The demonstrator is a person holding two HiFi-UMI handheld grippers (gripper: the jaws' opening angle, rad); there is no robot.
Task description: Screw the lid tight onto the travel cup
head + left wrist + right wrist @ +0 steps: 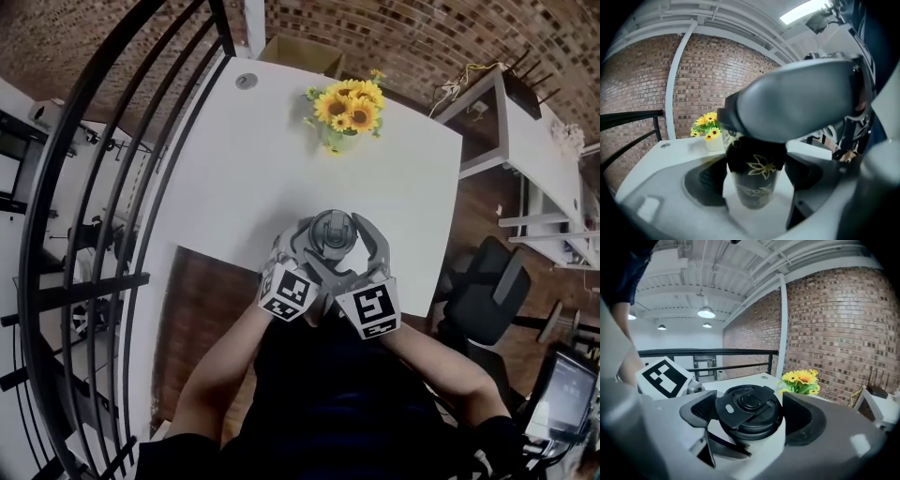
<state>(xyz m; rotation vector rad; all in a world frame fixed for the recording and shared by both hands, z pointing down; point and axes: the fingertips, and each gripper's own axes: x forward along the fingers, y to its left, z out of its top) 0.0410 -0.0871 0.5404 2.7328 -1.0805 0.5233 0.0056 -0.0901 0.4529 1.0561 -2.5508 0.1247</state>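
We held the cup upright in the left gripper. Its two pads sat against the dark upper band of the cup, one on each side, and a gold flower print on that band faced the camera between them. (Whether the cup's foot rested on the table or hung just above it, we could not tell.)

The lid was on top of the cup, black and round, with a flap lying across it. The right gripper sat higher than the left one, level with the lid. Its jaws stood wide, one pad on each side of the lid and very near it, and we saw neither pad pressing on it. In the left gripper view the right gripper's grey body filled the space above the cup.

In the head view the cup was over the near part of the white table, close to its edge, with both grippers crowded round it and our forearms reaching in from below. The sunflowers, in a small pale vase, stood well apart from the cup, toward the table's far side. A brick wall rose beyond the table, and a black railing ran along its left.
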